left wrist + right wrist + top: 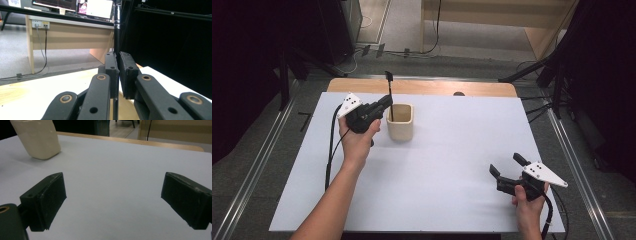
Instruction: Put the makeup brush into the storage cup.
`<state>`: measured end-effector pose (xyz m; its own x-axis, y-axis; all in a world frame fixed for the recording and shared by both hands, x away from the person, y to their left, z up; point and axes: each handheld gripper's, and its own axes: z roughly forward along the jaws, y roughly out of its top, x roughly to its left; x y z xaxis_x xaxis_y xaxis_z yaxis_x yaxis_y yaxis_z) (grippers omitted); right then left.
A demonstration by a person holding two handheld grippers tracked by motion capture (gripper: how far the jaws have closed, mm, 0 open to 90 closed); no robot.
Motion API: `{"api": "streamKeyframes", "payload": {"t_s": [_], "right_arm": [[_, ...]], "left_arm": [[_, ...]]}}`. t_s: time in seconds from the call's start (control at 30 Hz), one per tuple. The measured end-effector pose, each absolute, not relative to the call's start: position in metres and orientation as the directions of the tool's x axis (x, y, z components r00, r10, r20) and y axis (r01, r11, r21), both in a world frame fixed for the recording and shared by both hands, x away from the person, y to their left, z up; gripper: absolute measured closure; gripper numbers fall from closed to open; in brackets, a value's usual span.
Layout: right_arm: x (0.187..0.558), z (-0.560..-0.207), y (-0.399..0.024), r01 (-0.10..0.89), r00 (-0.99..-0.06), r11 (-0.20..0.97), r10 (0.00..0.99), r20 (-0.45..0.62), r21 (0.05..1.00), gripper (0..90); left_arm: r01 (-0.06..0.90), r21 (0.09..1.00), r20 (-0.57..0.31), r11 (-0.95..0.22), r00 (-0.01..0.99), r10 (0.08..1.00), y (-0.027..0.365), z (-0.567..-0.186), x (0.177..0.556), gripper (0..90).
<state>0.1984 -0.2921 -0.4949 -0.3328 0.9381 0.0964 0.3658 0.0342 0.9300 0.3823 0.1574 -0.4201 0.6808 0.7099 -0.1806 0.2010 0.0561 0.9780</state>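
Right gripper (113, 202) gapes empty; left gripper (117, 63) pinches black utensil (117, 32) above cup (400, 121).

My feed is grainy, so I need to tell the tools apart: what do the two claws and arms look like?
Both match: the left claw and right claw have black bodies, blocky black jaws on linked bars with brass-ringed pivots, and a grey three-cornered plate with dark dots on top. A black cable trails from each. The forearms are bare, with no sleeves.

Both grippers matte black: left gripper (387, 103), right gripper (507, 167). Grey triangular top plates with dark dots, brass-ringed pivot pins, black trailing cables. Forearms bare, no sleeves.
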Motion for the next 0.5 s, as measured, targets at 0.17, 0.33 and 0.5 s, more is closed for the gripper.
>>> {"api": "streamKeyframes", "payload": {"t_s": [0.17,0.33,0.5], "right_arm": [[0.198,-0.495,-0.292,0.365,-0.333,0.034,0.938,0.096,0.930,6.5],[0.198,-0.495,-0.293,0.365,-0.332,0.034,0.938,0.096,0.931,6.5],[0.198,-0.495,-0.292,0.365,-0.332,0.034,0.939,0.096,0.930,6.5]], "left_arm": [[0.206,0.978,-0.174,0.043,0.682,0.711,0.157,-0.422,0.383,86.5],[0.210,0.977,-0.168,0.029,0.683,0.711,0.155,-0.424,0.383,86.4],[0.222,0.975,-0.174,0.027,0.676,0.716,0.155,-0.431,0.383,86.4]]}}
